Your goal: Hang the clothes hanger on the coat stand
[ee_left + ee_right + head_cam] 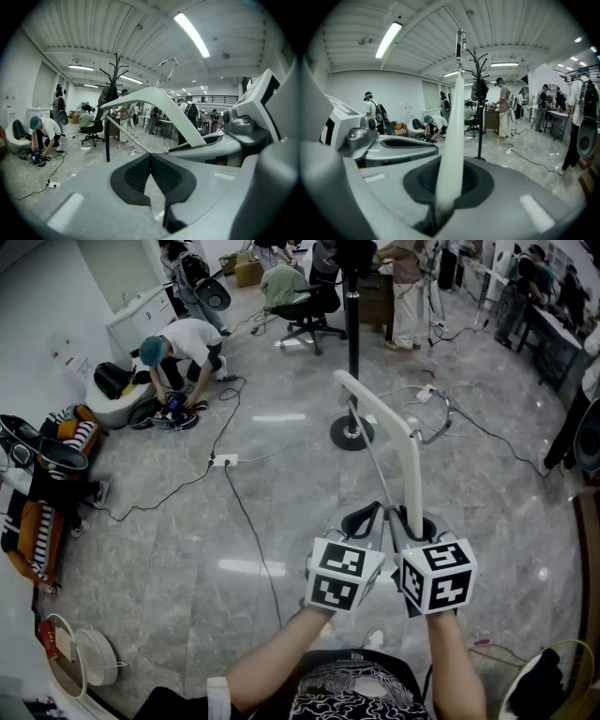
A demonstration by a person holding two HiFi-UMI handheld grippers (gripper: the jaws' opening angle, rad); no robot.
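Note:
A white clothes hanger (410, 460) rises from my right gripper (412, 521), which is shut on the end of one arm. In the right gripper view the hanger (452, 140) stands straight up between the pads of that gripper (449, 187), its metal hook (461, 44) at the top. My left gripper (364, 518) is close beside it on the left, shut with nothing in it (150, 157); the hanger (159, 101) crosses in front of it. The black coat stand (352, 334) stands ahead on a round base (352, 433), apart from the hanger, and shows in both gripper views (479, 93) (115, 70).
Black cables (234, 512) and a power strip (223, 460) lie across the marble floor. A person crouches (183, 348) at the far left near bags (47, 474). An office chair (305, 306) and standing people are behind the stand. A white cable (441, 418) lies right of the base.

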